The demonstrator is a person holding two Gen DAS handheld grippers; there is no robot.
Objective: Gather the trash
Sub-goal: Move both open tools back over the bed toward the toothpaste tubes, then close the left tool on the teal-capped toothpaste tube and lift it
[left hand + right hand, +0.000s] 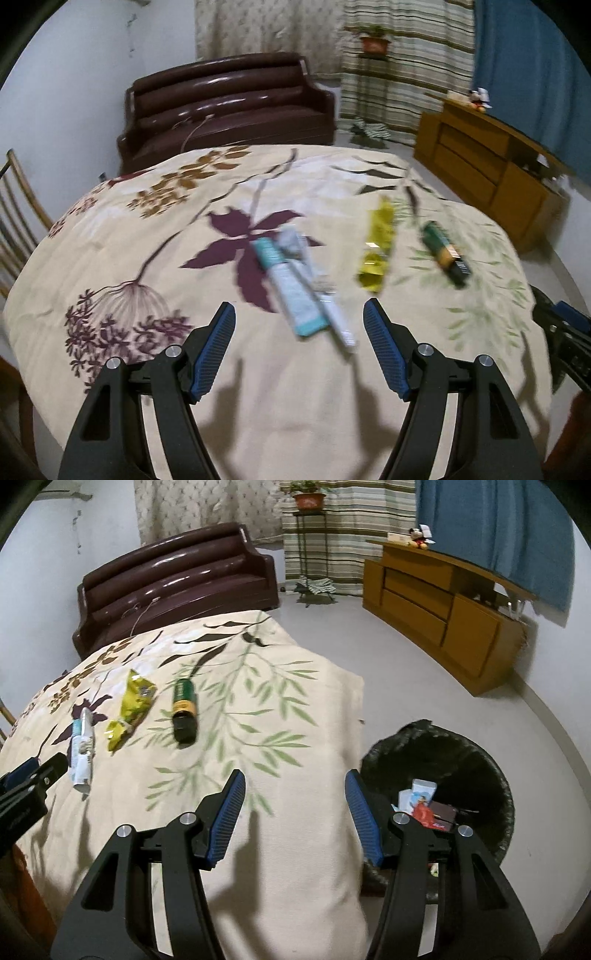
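both tongs open and empty over the floral-cloth bench (295, 867): left tongs (299, 319) near the white-teal tube (295, 291), right tongs (295, 792) at the bench edge. yellow wrapper (133, 705) and green bottle (184, 710) lie beside the tube. black-lined trash bin (491, 775) on the floor, holds scraps.

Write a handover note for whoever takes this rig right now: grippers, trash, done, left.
Left gripper: open, empty, above the white-and-teal squeezed tube.
Right gripper: open, empty, over the table edge beside the black-lined trash bin.
On the floral tablecloth: tube, crumpled yellow wrapper, dark green bottle.
Done: bin already holds some cartons and wrappers.
Left: all three table items.
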